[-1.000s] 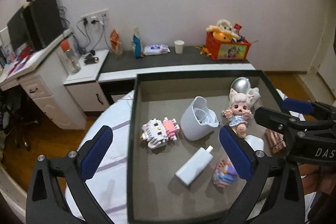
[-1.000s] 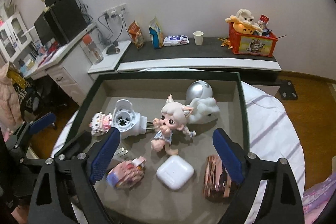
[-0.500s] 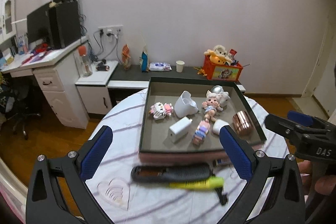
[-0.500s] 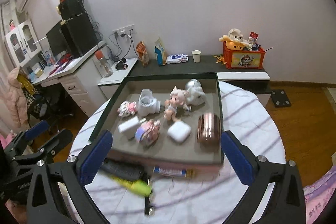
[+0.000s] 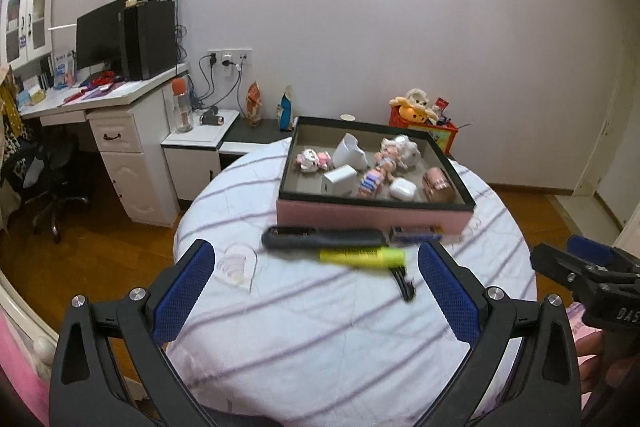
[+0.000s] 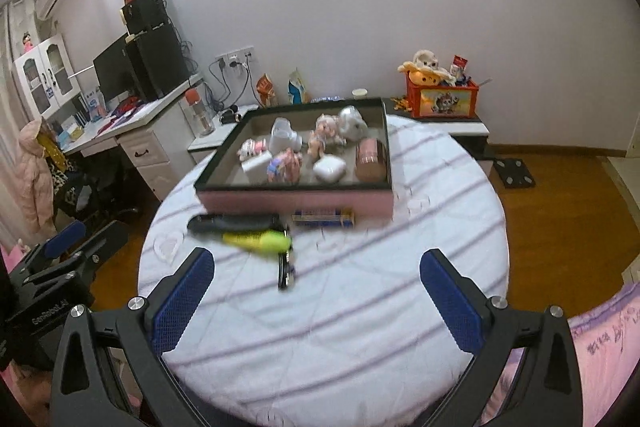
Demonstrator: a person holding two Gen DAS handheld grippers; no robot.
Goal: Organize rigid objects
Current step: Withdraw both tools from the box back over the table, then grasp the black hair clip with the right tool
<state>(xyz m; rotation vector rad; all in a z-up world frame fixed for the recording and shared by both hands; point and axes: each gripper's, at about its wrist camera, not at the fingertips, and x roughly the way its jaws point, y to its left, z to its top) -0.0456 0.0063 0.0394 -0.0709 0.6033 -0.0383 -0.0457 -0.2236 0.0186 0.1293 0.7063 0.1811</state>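
pink-sided box with a dark rim, far half of the round worktop, which wears a white cloth with purple stripes. contents, all resting on the grey floor of the box: block-built toy at far left; white cup-shaped piece just right of it; big-eyed doll near the middle with a silvery-white figure behind it; white charger block at near left; small striped toy beside it; white earbud case; copper-coloured cylinder lying on its side at right.

outside the box, on the cloth just in front of its near wall: black hairbrush, yellow highlighter touching it, a small black clip, a flat blue packet.

your left claw: released, blue pads spread wide, nothing between them, well back from the box. your right claw: likewise spread wide and empty, near edge of the worktop.
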